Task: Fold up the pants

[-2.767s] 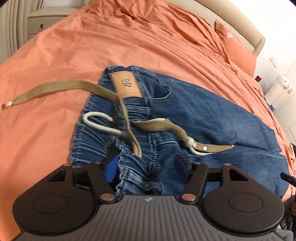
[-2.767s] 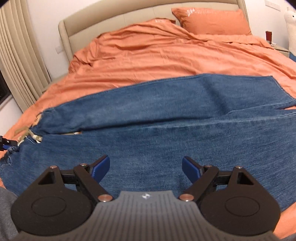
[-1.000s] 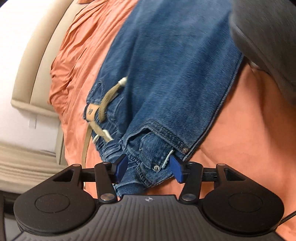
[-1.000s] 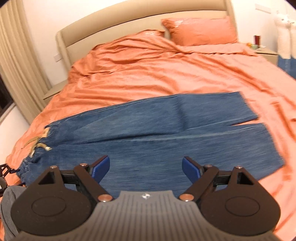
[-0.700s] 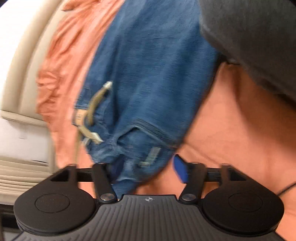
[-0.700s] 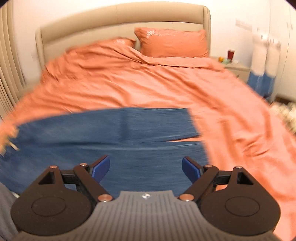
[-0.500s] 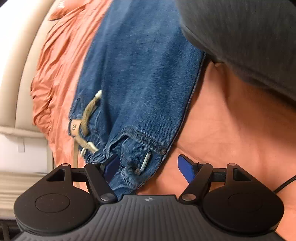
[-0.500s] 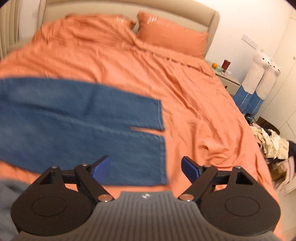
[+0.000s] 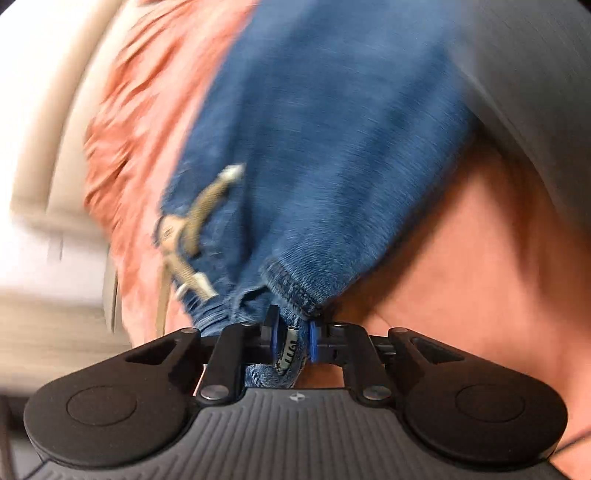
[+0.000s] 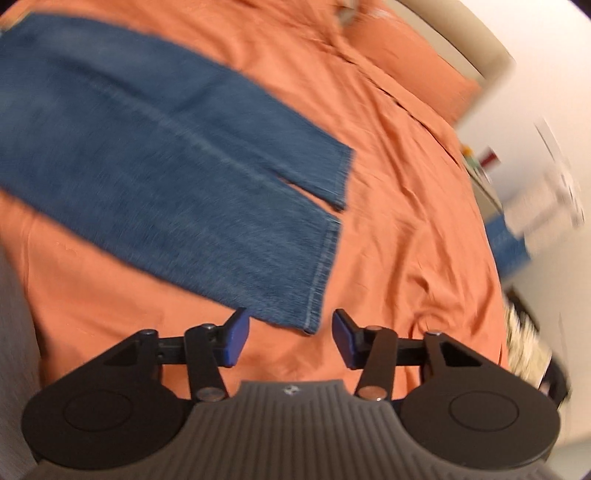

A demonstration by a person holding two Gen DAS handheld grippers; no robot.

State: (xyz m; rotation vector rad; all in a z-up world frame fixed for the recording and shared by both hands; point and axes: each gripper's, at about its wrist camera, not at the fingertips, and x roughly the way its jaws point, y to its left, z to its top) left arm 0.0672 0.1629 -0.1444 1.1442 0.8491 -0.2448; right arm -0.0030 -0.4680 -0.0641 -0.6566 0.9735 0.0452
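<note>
Blue jeans lie flat on an orange bedspread, a tan drawstring at the waist. In the left wrist view my left gripper is closing on the waistband corner, and its blue pads press the denim from both sides. In the right wrist view the two leg ends of the jeans stretch toward me. My right gripper hovers at the hem corner of the near leg, its jaws closing. The pads stand apart from the cloth, and the hem corner sits just ahead of the gap.
A grey sleeve of the person fills the upper right of the left wrist view. An orange pillow and a beige headboard lie at the far end. Blurred room clutter stands beside the bed at the right.
My left gripper went from wide open to closed on the waistband corner. My right gripper swung along the legs, rolled, dropped toward the near leg's hem, and its jaws narrowed.
</note>
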